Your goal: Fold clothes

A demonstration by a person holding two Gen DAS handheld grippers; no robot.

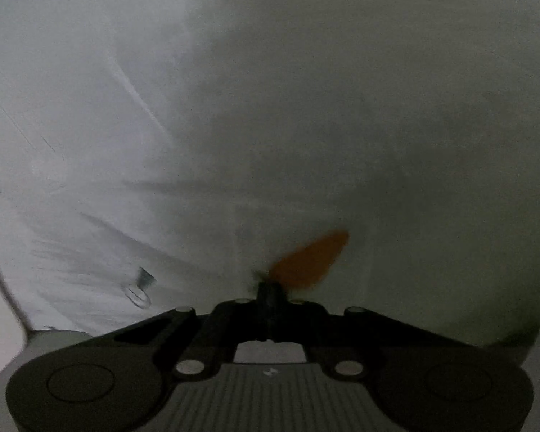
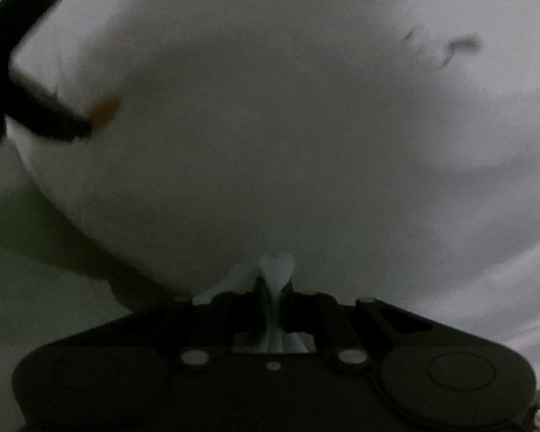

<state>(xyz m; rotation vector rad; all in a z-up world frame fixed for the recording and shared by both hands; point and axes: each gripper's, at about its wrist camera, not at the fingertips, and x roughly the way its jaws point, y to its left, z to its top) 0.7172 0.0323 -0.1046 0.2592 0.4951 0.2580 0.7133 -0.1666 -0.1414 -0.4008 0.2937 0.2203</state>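
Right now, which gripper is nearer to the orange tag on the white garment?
Left. The left gripper is shut right at the orange tag. The right gripper pinches the white garment elsewhere along its edge, apart from the tag.

Each view is taken from just behind a gripper's two fingers, looking forward along them and somewhat downward. Both are held very close to a white garment [image 1: 234, 108], which fills nearly the whole field of each. The garment is shared by both views, and the left gripper [image 2: 90, 126] with its orange tag [image 2: 104, 109] is caught at the right-wrist view's upper left.
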